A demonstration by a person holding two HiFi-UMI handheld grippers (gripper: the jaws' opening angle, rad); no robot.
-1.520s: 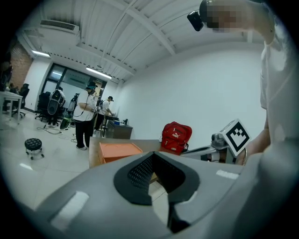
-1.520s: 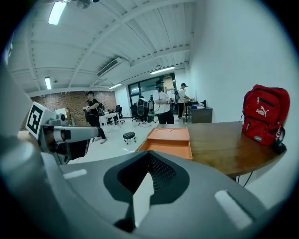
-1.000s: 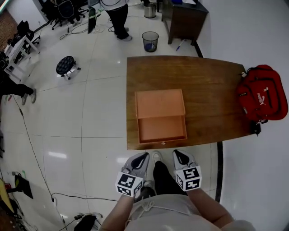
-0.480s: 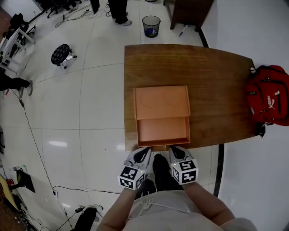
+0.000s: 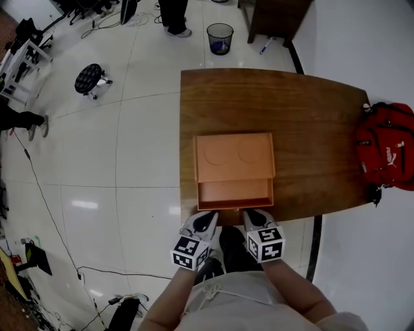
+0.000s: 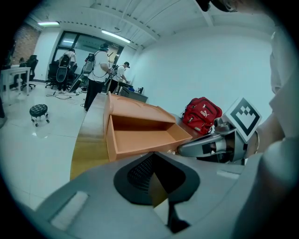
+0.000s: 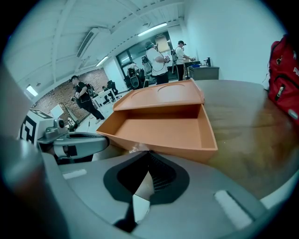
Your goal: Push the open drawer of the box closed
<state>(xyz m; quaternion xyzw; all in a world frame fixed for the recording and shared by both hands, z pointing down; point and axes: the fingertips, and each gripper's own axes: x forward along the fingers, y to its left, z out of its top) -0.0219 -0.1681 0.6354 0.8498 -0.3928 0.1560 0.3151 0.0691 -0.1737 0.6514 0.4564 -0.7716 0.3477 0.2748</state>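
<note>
An orange box lies near the front edge of the wooden table. Its drawer is pulled out toward me and is empty. My left gripper and right gripper are both shut and hold nothing. Their tips are at the drawer's front panel, left and right of its middle. In the left gripper view the drawer is just beyond my left gripper. In the right gripper view the drawer sits right in front of my right gripper.
A red backpack hangs over the table's right edge. On the floor beyond the table stand a mesh bin and a dark cabinet. A round stool and cables lie to the left. People stand far off.
Both grippers have moved forward from below the table edge to the drawer front. The drawer shows less open length now than half a second ago.
</note>
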